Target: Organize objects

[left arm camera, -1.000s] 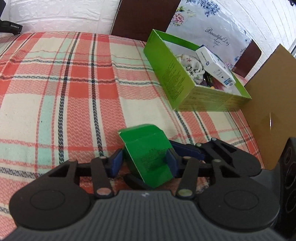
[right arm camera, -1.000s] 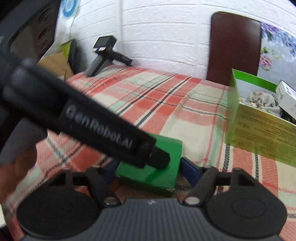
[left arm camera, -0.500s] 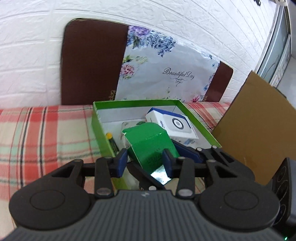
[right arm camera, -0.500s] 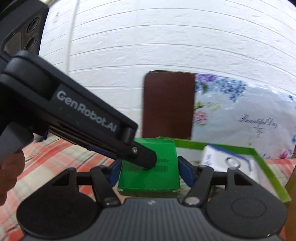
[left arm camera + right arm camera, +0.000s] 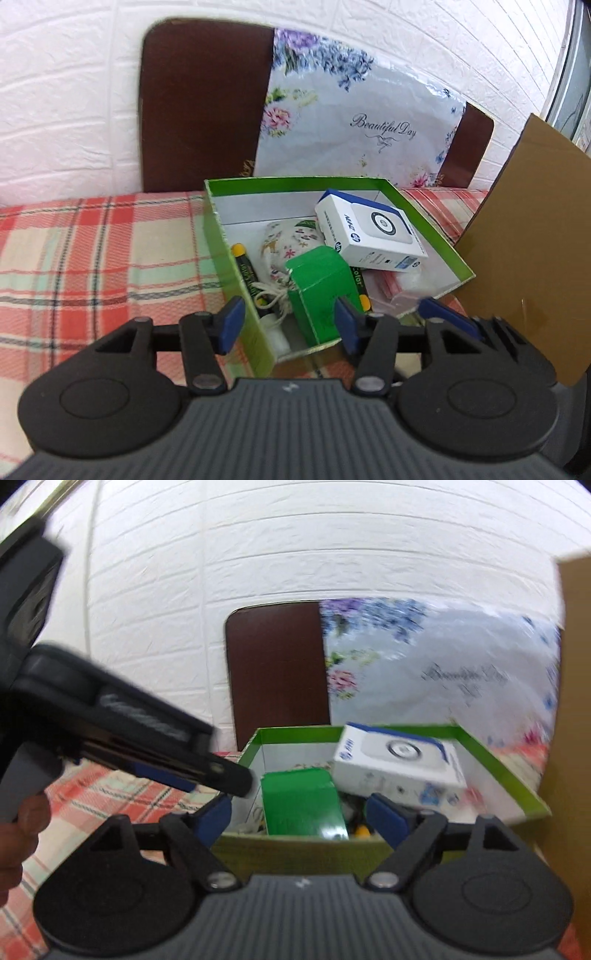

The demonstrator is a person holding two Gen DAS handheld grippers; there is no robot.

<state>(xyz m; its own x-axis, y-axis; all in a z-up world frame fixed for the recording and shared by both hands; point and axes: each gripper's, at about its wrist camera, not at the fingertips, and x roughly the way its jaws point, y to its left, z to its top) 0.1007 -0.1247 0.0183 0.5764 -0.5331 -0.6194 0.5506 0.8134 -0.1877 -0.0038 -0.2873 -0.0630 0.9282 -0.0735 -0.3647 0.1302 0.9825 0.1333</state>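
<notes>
plaid woven cloth (image 5: 92, 258), soft | glossy green cardboard tray (image 5: 436, 236), rectangular, far right | small green carton (image 5: 321, 288) inside tray, near end, beside drawstring pouch (image 5: 284, 251) | left gripper (image 5: 290, 325), right gripper (image 5: 299, 816): jaws just opened, pads clear of carton

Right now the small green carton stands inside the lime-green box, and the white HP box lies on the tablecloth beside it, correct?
Not quite. In the left wrist view the white HP box lies inside the lime-green box too, behind the small green carton, not on the tablecloth.
</notes>
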